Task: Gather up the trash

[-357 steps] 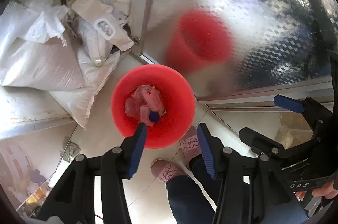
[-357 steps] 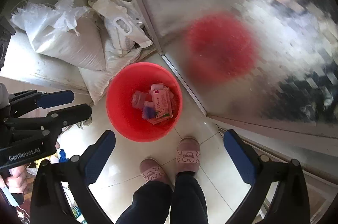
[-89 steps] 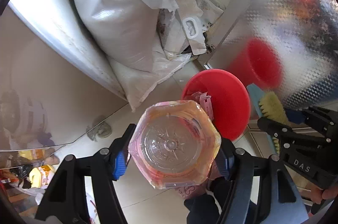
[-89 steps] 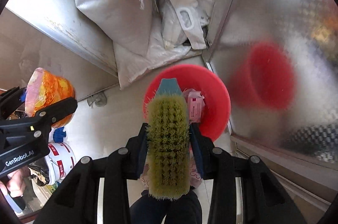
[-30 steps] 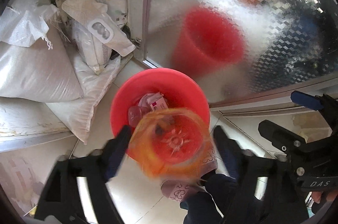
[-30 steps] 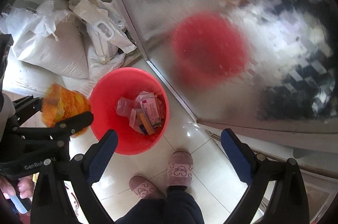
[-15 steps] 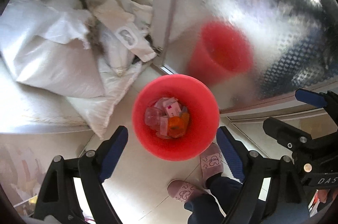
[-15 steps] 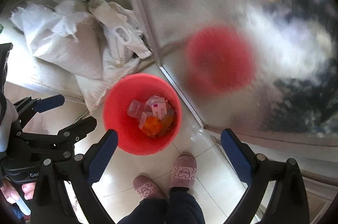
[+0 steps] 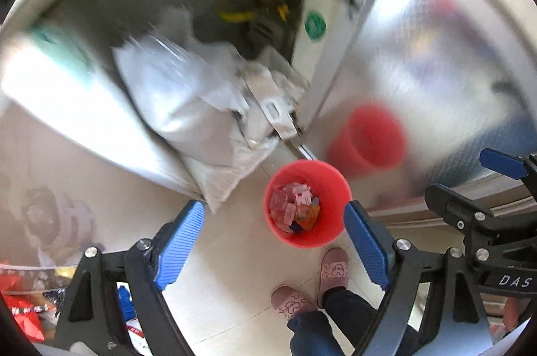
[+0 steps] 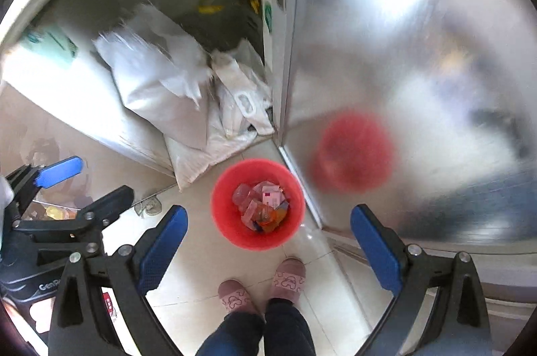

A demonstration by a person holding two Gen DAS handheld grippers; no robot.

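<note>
Bucket (image 10: 228, 221) rim near door frame (image 10: 285, 87); floor (image 10: 201, 262) clear.

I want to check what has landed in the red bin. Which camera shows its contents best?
The right wrist view: the red bin sits near the centre, between open fingers, and its contents show unobstructed. The left wrist view shows the same bin off to the right, its rim close to a blue pad.

Both my wrist views: bright daylight, glare off the metal door (image 10: 402, 53), motion blur on the sacks (image 9: 188, 100) (fisheye edges curve, vignetted black).
</note>
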